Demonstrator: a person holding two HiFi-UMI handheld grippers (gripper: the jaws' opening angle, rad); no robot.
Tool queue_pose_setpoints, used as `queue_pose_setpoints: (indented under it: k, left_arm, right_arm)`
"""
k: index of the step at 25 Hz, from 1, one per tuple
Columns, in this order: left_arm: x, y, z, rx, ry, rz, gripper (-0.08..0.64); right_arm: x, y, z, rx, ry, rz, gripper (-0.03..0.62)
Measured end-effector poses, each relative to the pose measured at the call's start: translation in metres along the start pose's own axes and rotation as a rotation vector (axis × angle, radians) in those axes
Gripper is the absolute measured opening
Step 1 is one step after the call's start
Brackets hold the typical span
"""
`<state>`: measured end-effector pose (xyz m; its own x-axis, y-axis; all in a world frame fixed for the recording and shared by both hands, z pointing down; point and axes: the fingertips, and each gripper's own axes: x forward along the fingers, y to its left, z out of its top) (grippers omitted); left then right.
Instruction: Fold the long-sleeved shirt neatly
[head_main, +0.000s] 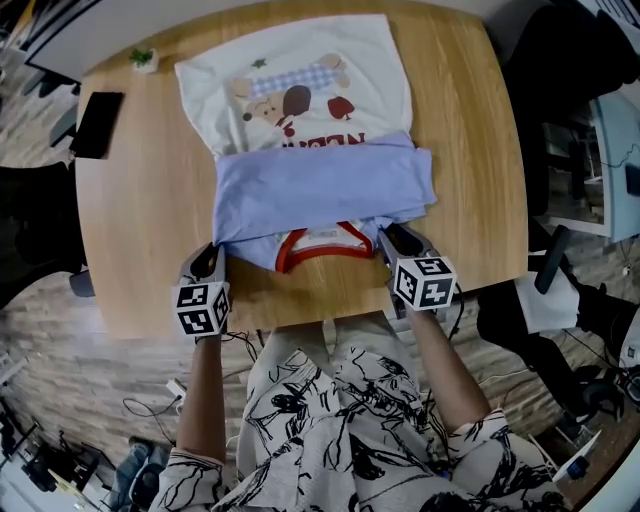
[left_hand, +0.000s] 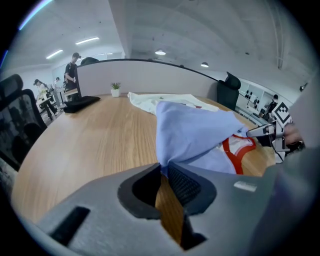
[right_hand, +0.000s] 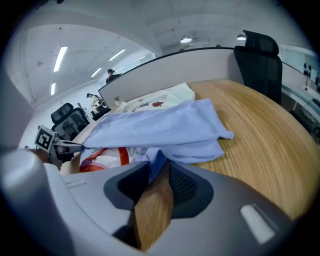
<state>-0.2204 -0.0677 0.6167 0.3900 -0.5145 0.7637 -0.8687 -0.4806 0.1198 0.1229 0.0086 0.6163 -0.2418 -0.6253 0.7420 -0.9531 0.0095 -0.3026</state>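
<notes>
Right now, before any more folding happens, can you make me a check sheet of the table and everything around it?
Surface: wooden table, bare wood showing around the shirt.
Job's things: shirt lies flat, blue sleeves folded across it, red collar at the near edge.
Clutter: dark phone and small potted plant near the far left corner.
Grippers: left claw shut on blue fabric of the shirt; right claw shut on a blue fold too.
Cables: thin cables on the floor beside the person.
Surroundings: black office chair; people far off behind a partition.
</notes>
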Motion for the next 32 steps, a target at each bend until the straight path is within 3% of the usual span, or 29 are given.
queue_pose_setpoints:
  k: [3,11,19,23,27,28,29,30,31,32]
  left_arm:
    - [0.001,-0.003,0.002,0.010,-0.008,-0.009,0.017]
    - [-0.026,-0.009,-0.007,-0.067,-0.006,-0.078,0.012]
    - [-0.057,-0.011,-0.039,-0.133,0.052,-0.086,0.012]
    - [-0.058,-0.005,-0.058,-0.149,0.094,-0.088,0.012]
    - [-0.057,-0.002,-0.060,-0.117,0.102,-0.106,0.014]
    - [-0.055,-0.003,-0.057,-0.103,0.095,-0.119,0.022]
    - [-0.055,-0.004,-0.053,-0.091,0.084,-0.138,0.076]
    - [-0.058,-0.005,-0.049,-0.082,0.068,-0.160,0.185]
    - [-0.063,-0.006,-0.043,-0.078,0.048,-0.180,0.236]
    - [-0.071,-0.005,-0.034,-0.075,0.022,-0.191,0.243]
  right_arm:
    - [0.001,0.006,0.003,-0.028,0.002,0.023,0.020]
    - [-0.032,0.009,-0.008,-0.035,0.010,0.083,0.016]
    - [-0.057,0.022,-0.056,0.015,0.085,0.106,0.015]
    - [-0.059,0.031,-0.079,0.072,0.128,0.122,0.015]
    - [-0.057,0.035,-0.083,0.060,0.133,0.110,0.017]
    - [-0.056,0.037,-0.081,0.056,0.130,0.113,0.020]
    - [-0.056,0.040,-0.077,0.051,0.127,0.125,0.038]
    - [-0.058,0.046,-0.074,0.044,0.120,0.145,0.134]
    - [-0.064,0.052,-0.068,0.037,0.102,0.165,0.223]
    - [-0.072,0.056,-0.060,0.029,0.073,0.179,0.245]
